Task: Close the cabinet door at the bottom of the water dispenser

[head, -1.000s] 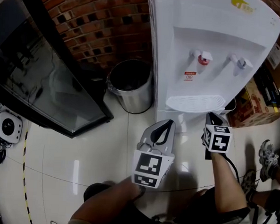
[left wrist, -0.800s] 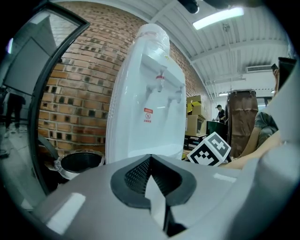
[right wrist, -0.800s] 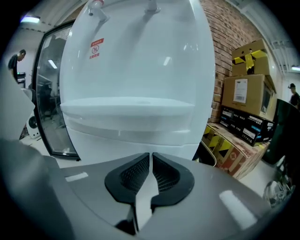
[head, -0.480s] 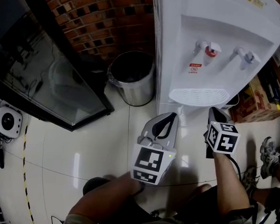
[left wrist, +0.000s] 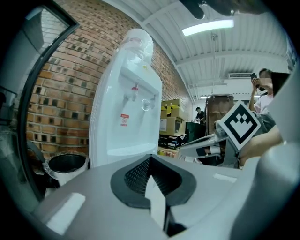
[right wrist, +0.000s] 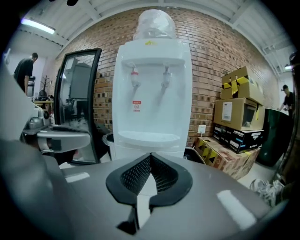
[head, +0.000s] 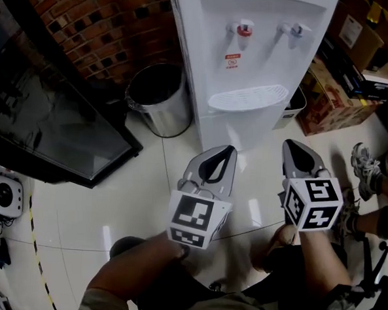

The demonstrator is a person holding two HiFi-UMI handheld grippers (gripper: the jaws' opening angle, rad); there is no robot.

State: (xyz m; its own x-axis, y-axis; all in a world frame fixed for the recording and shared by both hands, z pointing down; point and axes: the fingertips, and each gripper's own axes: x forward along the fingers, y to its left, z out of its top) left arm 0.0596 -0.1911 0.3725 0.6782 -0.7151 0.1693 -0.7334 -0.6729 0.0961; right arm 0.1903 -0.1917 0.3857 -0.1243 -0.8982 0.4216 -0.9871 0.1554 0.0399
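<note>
The white water dispenser [head: 252, 56] stands against the brick wall, with a drip tray under two taps. Its lower cabinet door [head: 238, 131] lies flush with the body. My left gripper [head: 225, 150] hovers over the floor in front of the base, clear of it, shut and empty. My right gripper [head: 291, 145] is beside it to the right, also shut with nothing held. In the right gripper view the dispenser [right wrist: 152, 103] fills the middle, and the shut jaws hide its lower front. The left gripper view shows the dispenser [left wrist: 126, 108] from the left.
A steel waste bin [head: 155, 96] sits left of the dispenser, and a black glass-fronted cabinet [head: 45, 122] lies further left. Cardboard boxes [head: 335, 94] and a small white bin [head: 294, 105] crowd the right side. A person's shoe [head: 363, 168] rests on the tiled floor at right.
Both grippers have pulled back from the dispenser's base, the right one further and upward. The head view has shifted, so the dispenser now sits higher and more to the left.
</note>
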